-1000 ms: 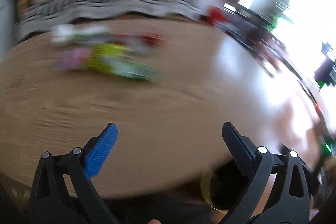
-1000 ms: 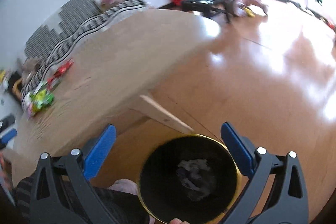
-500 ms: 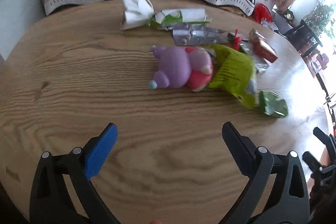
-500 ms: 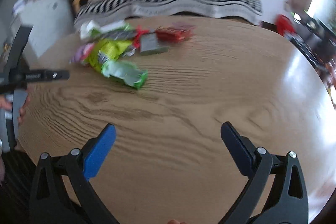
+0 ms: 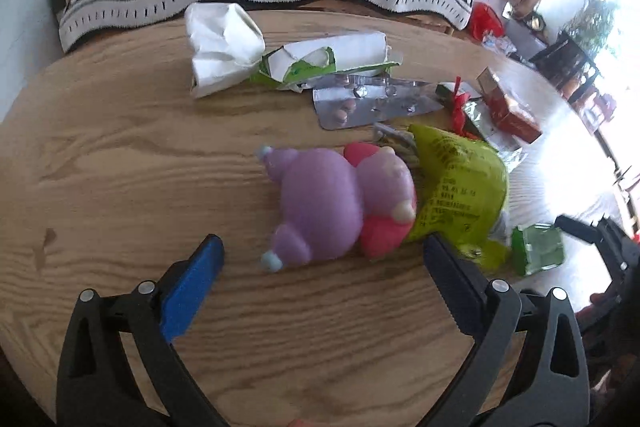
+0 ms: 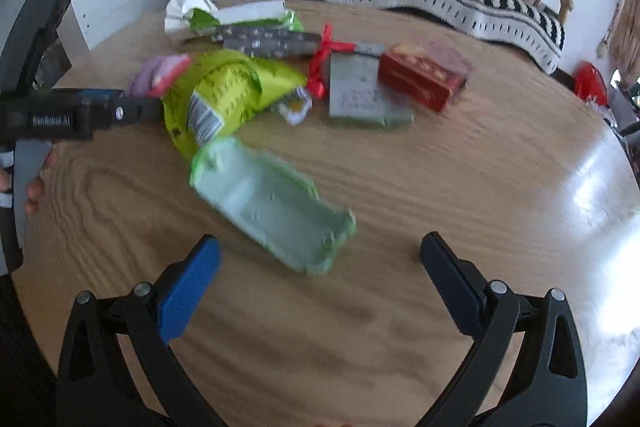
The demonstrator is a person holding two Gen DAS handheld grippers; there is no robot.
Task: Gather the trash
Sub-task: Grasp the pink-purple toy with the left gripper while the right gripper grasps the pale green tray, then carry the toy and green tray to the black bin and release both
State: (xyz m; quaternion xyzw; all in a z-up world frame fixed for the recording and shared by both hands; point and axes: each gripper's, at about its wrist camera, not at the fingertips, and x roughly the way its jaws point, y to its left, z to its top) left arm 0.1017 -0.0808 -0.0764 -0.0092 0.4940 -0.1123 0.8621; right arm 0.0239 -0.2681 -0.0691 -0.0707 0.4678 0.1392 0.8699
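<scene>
1. Approaching the litter heap on the round wooden table [image 6: 460,187]: both tools hover low over the bare wood, neither touching anything.

2. Landmark item: yellow-green snack bag [image 6: 228,95], crumpled, lying at the middle of the heap. All places below are given from it.

3. Right gripper [image 6: 320,259]: jaws spread wide, holding nothing. Pale green wrapper [image 6: 272,207] lies just on the near side of the bag, its far end touching or overlapping the bag's corner (motion blur; cannot say which). It sits between the two fingers' line of travel, a little toward the blue finger.

4. Left gripper [image 5: 322,263]: jaws likewise wide apart and empty. Purple and pink soft toy [image 5: 340,203] lies against the bag's left side, directly ahead of this tool (probably not rubbish; judgement only).

5. Beyond the bag: silver blister pack [image 5: 372,101], torn green-and-white carton [image 5: 332,59], crumpled white paper [image 5: 220,47], red box [image 6: 422,77], grey packet [image 6: 364,93], red ribbon [image 6: 324,61].

6. Handling advice, wrapper first:
   - shift right gripper slightly left to centre the wrapper;
   - lower until both fingertips nearly brush the wood, since the film lies flat;
   - close across the narrow width, near its raised edge, so it bunches rather than slips;
   - lift straight up to avoid dragging the bag.

7. Keep the left tool clear of the toy, or steer it to the bag instead.
</scene>
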